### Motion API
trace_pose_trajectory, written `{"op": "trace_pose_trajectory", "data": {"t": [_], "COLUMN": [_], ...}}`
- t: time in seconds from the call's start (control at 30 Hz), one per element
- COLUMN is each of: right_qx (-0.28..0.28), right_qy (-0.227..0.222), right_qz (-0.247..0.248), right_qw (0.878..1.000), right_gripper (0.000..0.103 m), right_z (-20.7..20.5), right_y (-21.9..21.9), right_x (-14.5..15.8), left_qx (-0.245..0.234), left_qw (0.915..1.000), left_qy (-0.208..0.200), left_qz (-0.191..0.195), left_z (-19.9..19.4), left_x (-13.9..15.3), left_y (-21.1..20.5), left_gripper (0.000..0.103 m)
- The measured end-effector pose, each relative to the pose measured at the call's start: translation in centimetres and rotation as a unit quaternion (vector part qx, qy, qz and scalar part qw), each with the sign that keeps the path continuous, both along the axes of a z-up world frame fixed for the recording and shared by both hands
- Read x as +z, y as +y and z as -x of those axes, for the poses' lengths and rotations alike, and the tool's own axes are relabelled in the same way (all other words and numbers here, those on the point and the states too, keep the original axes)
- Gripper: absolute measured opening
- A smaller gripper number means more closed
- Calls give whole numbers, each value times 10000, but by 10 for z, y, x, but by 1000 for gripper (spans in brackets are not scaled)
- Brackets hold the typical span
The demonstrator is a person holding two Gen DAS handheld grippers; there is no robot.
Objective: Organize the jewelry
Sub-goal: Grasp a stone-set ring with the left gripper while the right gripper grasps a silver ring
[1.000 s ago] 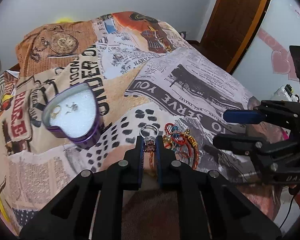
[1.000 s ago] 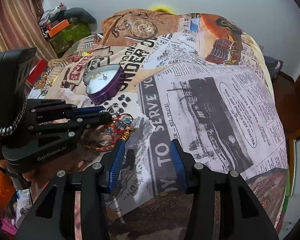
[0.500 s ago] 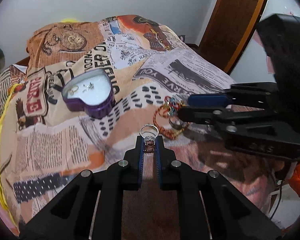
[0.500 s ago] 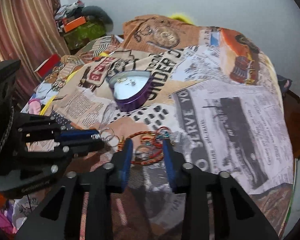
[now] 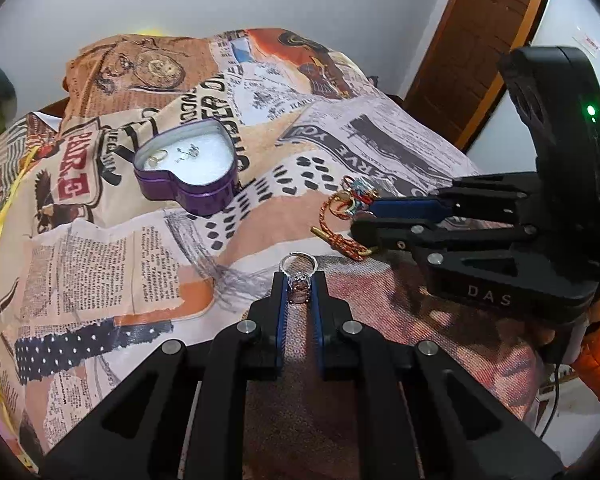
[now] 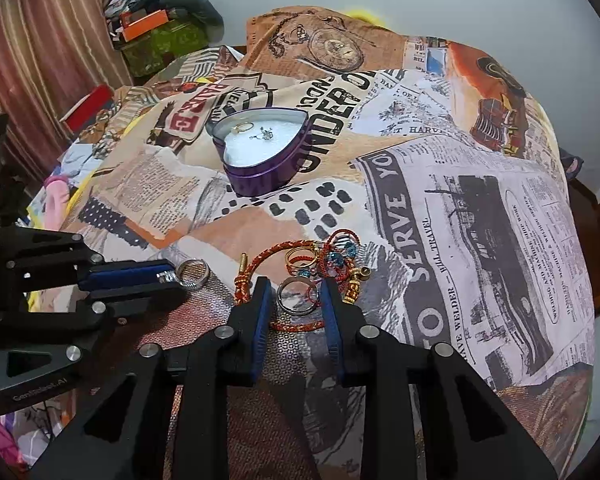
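My left gripper (image 5: 299,278) is shut on a silver ring with a stone (image 5: 299,293) and holds it above the bedspread, left of the jewelry pile. The pile (image 6: 324,258) holds a red braided bracelet, gold rings and blue beaded pieces. My right gripper (image 6: 295,284) points down at the pile's near edge. Its jaws are closing on either side of a plain silver ring (image 6: 288,307), with a thin gap still showing at the pads. A purple heart-shaped tin (image 6: 268,176) with a white foam pad stands farther back. It holds a gold ring and a small silver piece.
Everything lies on a bed with a newspaper-print cover (image 5: 100,264). A brown door (image 5: 480,40) stands at the right of the left wrist view. Curtains and cluttered boxes (image 6: 148,28) sit beyond the bed's left side. An orange sleeve (image 5: 598,360) shows behind the right gripper.
My right gripper came down over the pile and narrowed its jaws around the silver ring. My left gripper carried its ring to the left, off the pile.
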State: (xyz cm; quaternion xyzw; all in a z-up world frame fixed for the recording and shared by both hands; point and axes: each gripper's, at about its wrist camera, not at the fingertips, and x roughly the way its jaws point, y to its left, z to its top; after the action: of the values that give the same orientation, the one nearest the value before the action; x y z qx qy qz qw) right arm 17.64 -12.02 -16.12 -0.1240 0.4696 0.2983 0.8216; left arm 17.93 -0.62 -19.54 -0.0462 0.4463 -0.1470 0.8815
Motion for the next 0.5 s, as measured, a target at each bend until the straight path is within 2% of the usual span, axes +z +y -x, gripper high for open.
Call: {"op": "trace_pose_trajectory", "data": {"t": [0.23,0.5], "right_qx": [-90,-173], "right_qy": [-108,-403], "right_qz": [16,-223], "right_qw": [9999,9988], "right_gripper": [20,20], "right_z": [2,9], "right_y": [-1,1], "right_x": [5,35], "left_qx": [163,314], "left_qw": [9997,9986], "left_qy": [-96,-406], "left_qz": [131,152], "left_z": [0,-1], "left_x": [8,29], "left_y": [8,23], "left_gripper": [10,10]}}
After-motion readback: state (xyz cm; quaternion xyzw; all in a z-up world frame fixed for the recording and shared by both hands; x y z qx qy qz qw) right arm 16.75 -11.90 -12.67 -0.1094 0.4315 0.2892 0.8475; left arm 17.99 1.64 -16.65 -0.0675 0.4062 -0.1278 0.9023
